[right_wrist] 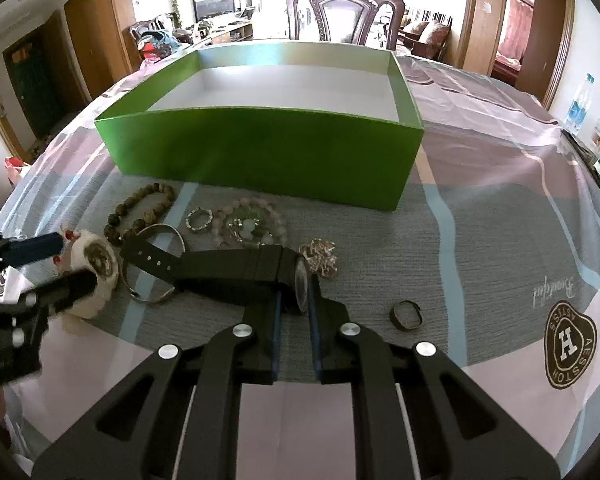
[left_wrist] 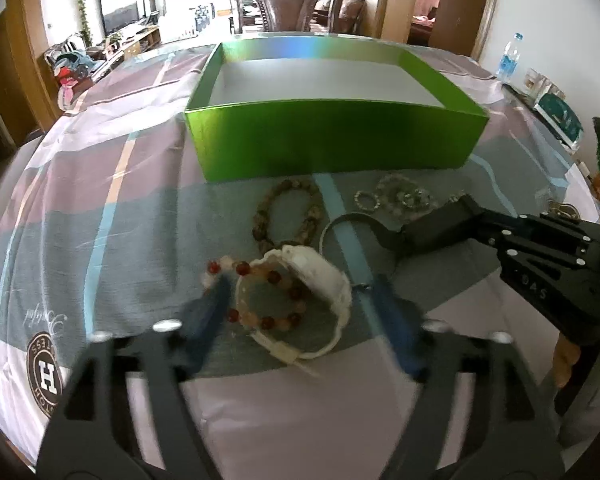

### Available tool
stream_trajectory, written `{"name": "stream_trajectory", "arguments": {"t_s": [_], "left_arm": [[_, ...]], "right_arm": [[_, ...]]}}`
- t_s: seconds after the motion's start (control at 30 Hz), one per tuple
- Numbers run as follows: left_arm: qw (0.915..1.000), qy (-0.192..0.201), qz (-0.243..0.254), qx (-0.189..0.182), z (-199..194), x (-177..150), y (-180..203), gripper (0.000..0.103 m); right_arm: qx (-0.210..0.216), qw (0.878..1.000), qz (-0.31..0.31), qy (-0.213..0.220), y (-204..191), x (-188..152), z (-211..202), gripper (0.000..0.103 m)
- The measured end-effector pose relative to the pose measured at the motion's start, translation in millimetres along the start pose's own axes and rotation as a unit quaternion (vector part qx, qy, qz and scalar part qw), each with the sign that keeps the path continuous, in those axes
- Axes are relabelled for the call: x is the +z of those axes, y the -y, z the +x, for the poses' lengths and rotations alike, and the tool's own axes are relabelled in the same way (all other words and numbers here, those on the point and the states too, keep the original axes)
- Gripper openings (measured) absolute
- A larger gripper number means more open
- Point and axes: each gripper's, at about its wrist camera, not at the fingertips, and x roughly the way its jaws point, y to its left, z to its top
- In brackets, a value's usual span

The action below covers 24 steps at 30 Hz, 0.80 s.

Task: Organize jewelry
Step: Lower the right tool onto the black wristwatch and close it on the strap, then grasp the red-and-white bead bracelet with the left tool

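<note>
Jewelry laid out before green box: right claw pinching black watch for lifting, left claw spread around white bracelet, not gripping yet

We see strong daylight pouring from the far room, blowing out the windows behind the chair. Fisheye bends the edges into dark corners. The left tool blurs up close; the green box carries soft glare.

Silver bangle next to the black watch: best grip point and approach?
Grip the silver bangle on its bare near-left arc, from above, one finger inside the ring, one outside. It lies flat on the tablecloth, and the black watch strap crosses its right side.
</note>
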Motion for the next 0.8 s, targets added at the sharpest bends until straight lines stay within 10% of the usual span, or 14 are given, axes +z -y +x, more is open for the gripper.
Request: {"name": "stream_trajectory", "arguments": {"t_s": [0.33, 0.8], "left_arm": [[0.9996, -0.028, -0.009, -0.004, 21, -2, -7, 0.066], [0.9972, 0.043, 0.003, -0.061, -20, 9, 2, 0.064]], "right_arm": [[0.0, 1.0, 0.001, 0.001, -2, -1, 4, 0.013], [0.011, 1.0, 0.006, 0.015, -1, -1, 1, 0.008]]}}
